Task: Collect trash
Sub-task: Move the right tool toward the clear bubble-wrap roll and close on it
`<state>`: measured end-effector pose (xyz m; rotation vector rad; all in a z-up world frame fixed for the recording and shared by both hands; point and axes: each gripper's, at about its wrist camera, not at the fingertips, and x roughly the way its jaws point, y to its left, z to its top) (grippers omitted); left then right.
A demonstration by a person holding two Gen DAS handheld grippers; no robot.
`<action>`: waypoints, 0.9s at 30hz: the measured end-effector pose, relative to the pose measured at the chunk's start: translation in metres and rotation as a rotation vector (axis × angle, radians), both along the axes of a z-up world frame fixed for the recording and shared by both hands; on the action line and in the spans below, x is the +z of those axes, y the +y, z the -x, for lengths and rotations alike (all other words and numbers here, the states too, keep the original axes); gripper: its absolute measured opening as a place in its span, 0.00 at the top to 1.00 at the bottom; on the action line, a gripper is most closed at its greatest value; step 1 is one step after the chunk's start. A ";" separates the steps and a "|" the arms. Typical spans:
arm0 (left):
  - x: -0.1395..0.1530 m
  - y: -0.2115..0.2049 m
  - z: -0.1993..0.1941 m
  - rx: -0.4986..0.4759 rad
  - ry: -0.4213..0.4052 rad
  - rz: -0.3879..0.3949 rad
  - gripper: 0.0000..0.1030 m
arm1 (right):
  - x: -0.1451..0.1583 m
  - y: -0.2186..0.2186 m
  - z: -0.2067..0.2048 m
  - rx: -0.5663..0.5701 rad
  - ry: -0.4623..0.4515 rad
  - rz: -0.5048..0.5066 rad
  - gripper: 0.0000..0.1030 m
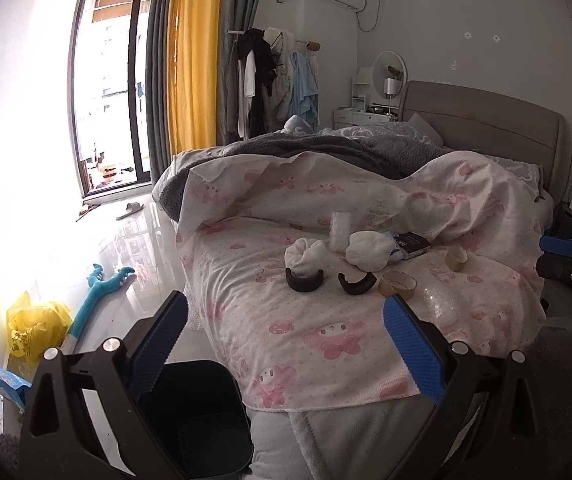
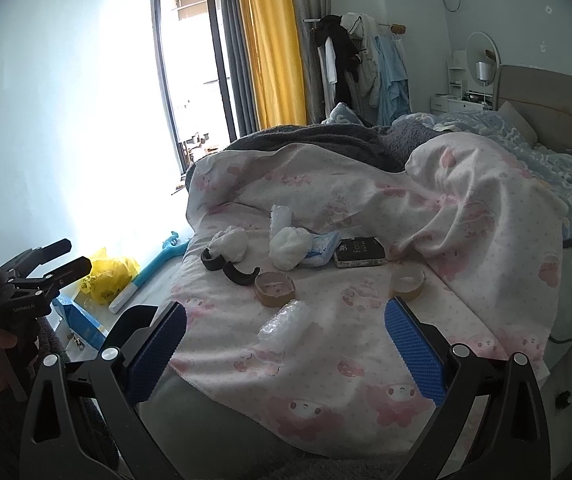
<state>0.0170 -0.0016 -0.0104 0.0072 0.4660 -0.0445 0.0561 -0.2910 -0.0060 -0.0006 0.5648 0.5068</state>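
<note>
Both claws, left claw [image 1: 286, 344] and right claw [image 2: 286, 346], stand spread and empty above the foot of the pink-patterned bed [image 2: 366, 380]. The trash lies on it: crumpled white tissue wads [image 2: 288, 250], clear bubble wrap [image 2: 284, 322], brown cardboard tape rings [image 2: 275, 289]. All appear light. Tissue compresses; pinch mid-bulk. Rings seem stiff; grip across one wall. The dark bin [image 1: 194, 412] stands beside the bed, below the left claw.

Left claw [image 1: 286, 334] spread wide, empty; right claw [image 2: 286, 336] likewise, level.

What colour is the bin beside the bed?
Black; the bin shows best in the left wrist view, below the left gripper.
</note>
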 end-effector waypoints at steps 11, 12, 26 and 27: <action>0.001 -0.006 -0.027 -0.004 -0.010 0.073 0.04 | -0.018 0.006 -0.023 0.067 0.075 0.059 0.03; 0.000 -0.007 -0.030 -0.008 -0.007 0.081 0.04 | -0.020 0.007 -0.026 0.074 0.077 0.057 0.03; -0.015 -0.014 -0.072 -0.070 0.053 0.137 0.04 | -0.052 0.028 -0.067 0.185 0.134 0.059 0.03; -0.017 -0.015 -0.074 -0.075 0.061 0.130 0.04 | -0.054 0.031 -0.069 0.196 0.131 0.069 0.03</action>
